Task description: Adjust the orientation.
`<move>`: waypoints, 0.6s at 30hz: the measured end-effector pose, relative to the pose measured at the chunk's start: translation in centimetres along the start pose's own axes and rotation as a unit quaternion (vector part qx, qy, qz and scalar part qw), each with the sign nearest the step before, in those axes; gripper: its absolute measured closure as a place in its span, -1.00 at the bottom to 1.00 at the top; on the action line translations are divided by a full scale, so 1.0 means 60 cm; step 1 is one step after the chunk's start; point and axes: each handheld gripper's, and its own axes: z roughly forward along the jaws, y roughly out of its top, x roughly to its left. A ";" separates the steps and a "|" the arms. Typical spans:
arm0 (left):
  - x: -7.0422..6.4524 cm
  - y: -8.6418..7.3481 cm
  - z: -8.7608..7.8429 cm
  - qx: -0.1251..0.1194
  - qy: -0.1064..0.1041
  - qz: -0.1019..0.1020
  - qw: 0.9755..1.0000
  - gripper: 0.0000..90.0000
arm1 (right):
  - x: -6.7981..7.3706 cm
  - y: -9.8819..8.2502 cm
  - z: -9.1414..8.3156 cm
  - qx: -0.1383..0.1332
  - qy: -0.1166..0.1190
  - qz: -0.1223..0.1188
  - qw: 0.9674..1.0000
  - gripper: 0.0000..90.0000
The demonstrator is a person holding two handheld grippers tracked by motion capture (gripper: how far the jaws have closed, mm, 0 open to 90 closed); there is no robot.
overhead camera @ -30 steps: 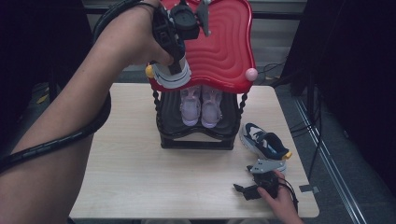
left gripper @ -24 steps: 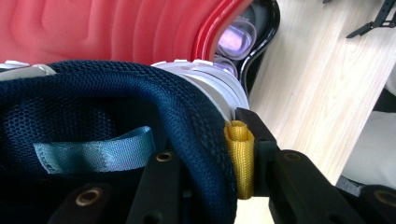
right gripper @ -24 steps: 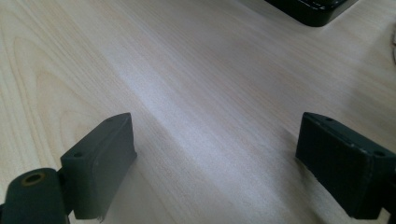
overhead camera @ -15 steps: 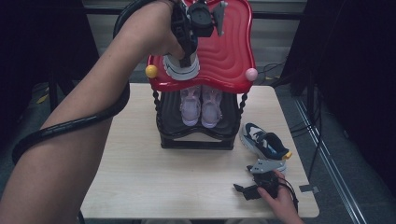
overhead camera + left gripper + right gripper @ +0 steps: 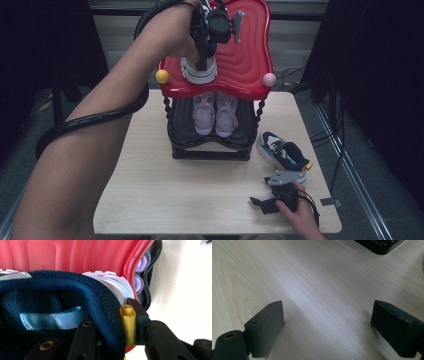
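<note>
My left gripper [image 5: 204, 59] is shut on the heel collar of a navy mesh sneaker [image 5: 198, 73] with a white sole, and holds it over the left part of the rack's red top shelf [image 5: 245, 55]. In the left gripper view the jaws [image 5: 110, 320] pinch the navy sneaker [image 5: 75, 297] at its padded collar, beside a yellow pull tab [image 5: 128, 325], with the red top shelf [image 5: 62, 255] behind it. The matching navy sneaker [image 5: 282, 152] lies on the table right of the rack. My right gripper [image 5: 258, 205] rests open on the wooden table [image 5: 190, 195], its jaws [image 5: 329, 322] holding nothing.
A pair of lilac shoes [image 5: 215, 112] stands on the rack's black lower shelf [image 5: 210, 147]; their toes [image 5: 140, 282] peek out under the red shelf. Yellow [image 5: 162, 76] and pink [image 5: 269, 79] knobs top the rack's posts. The rack's black base [image 5: 382, 245] lies ahead of my right gripper.
My left gripper has carried the navy sneaker rightward and slightly down, further over the red shelf. The right gripper has stayed put.
</note>
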 end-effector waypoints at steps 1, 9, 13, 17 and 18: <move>0.002 -0.001 0.000 -0.002 0.001 0.001 1.000 0.57 | 0.000 0.000 0.000 0.000 0.000 0.000 1.000 -0.77; 0.011 -0.009 0.004 0.000 0.004 0.008 1.000 0.55 | 0.000 0.000 0.000 -0.001 0.001 -0.001 1.000 -0.76; 0.013 -0.010 0.004 -0.003 0.003 0.011 1.000 0.55 | 0.000 0.000 0.000 -0.001 0.001 -0.001 1.000 -0.76; 0.014 -0.012 0.004 -0.003 0.008 0.020 1.000 0.55 | 0.000 0.000 0.000 -0.001 0.001 -0.001 1.000 -0.77; 0.014 -0.012 0.004 -0.008 0.011 0.016 1.000 0.54 | 0.000 0.000 0.000 -0.001 0.001 -0.001 1.000 -0.76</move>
